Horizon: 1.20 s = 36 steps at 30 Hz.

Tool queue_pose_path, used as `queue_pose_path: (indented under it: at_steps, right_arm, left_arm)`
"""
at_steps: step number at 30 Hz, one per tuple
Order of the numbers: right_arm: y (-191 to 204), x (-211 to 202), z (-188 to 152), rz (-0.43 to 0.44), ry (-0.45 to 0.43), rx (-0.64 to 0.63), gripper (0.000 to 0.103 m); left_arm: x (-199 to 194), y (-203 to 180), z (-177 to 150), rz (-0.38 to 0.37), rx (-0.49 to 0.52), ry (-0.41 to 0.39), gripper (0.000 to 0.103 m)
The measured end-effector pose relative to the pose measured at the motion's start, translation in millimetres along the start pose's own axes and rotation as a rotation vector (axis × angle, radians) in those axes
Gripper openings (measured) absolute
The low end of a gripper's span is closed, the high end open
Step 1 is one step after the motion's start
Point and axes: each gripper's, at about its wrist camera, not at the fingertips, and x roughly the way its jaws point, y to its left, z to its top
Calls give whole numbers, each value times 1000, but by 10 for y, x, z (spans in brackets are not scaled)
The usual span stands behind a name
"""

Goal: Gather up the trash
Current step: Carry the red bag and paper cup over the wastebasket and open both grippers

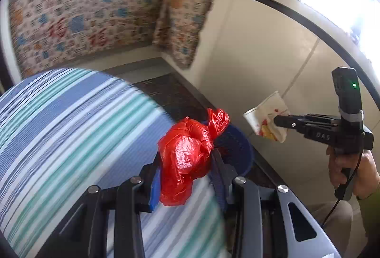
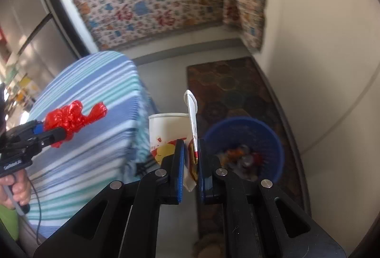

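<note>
Red bag (image 1: 187, 158) and paper cup (image 2: 166, 136) gripped above bin (image 2: 247, 146)

Left tongs (image 1: 187, 177): black linkage arms joined by round silver screws, with blue pads on the inner faces of the fingers and a grey plate beside the outer right arm. Right tongs (image 2: 191, 170): the same black arms, silver screws and blue pads. Seen from the left wrist, the right tongs carry an upright black module with a green light, grey tape wrapped below it, pale lettering on the body, and a black cable trailing from the handle. A green sleeve (image 1: 369, 208) shows behind that handle.
</note>
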Motion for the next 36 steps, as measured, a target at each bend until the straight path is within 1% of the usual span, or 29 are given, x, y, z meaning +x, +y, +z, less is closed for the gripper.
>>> queue_pose_path:
  at_steps: [3, 5, 7, 10, 14, 17, 19, 24, 27, 28, 29, 30, 31, 32, 33, 35, 36]
  right_arm:
    - [-332, -46, -75, -28, 0, 40, 9]
    - [-512, -30, -111, -41, 1, 59, 9]
    - [-719, 33, -144, -56, 5, 83, 9]
    - [-998, 165, -202, -65, 29, 114, 9]
    - [-1373, 436, -298, -81, 66, 166, 9]
    - [-1532, 665, -358, -75, 94, 201, 9]
    - [-1627, 846, -395, -67, 112, 218, 10]
    - [-1768, 1218, -544, -31, 143, 254, 10]
    - [-1831, 1400, -600, -5, 156, 279, 13]
    - [-1857, 1465, -620, -2, 162, 288, 15]
    - [-1883, 1502, -641, 3, 163, 299, 15]
    - [-1919, 1556, -652, 8, 162, 309, 16]
    - [-1936, 1576, -670, 10, 159, 316, 35]
    - [-1963, 1583, -698, 12, 148, 328, 60]
    - [-1985, 1589, -711, 21, 138, 338, 68]
    - [-2000, 1557, -731, 16, 115, 363, 75]
    - [-2019, 1510, -746, 2, 103, 378, 79]
  left_arm:
    - [375, -523, 173, -36, 41, 29, 37]
    - [611, -776, 231, -39, 60, 45, 37]
    - [866, -958, 256, -43, 65, 64, 37]
    - [1254, -1128, 219, -38, 57, 101, 37]
    - [1822, -1141, 186, -23, 2, 156, 37]
    - [2192, -1082, 164, -23, -40, 191, 37]
    - [2420, -1060, 153, -15, -50, 209, 37]
    - [2848, -1009, 111, -19, -72, 254, 39]
    - [2981, -985, 85, -2, -76, 263, 43]
    - [3031, -992, 88, 2, -79, 269, 46]
    - [3088, -979, 92, 8, -85, 278, 52]
    - [3113, -967, 87, 10, -92, 281, 55]
    - [3122, -961, 84, 11, -95, 273, 60]
    - [3116, -960, 86, 15, -90, 263, 64]
    - [3112, -976, 86, 23, -79, 255, 67]
    - [3107, -1000, 83, 31, -61, 248, 74]
    - [3119, -1009, 90, 31, -53, 246, 76]
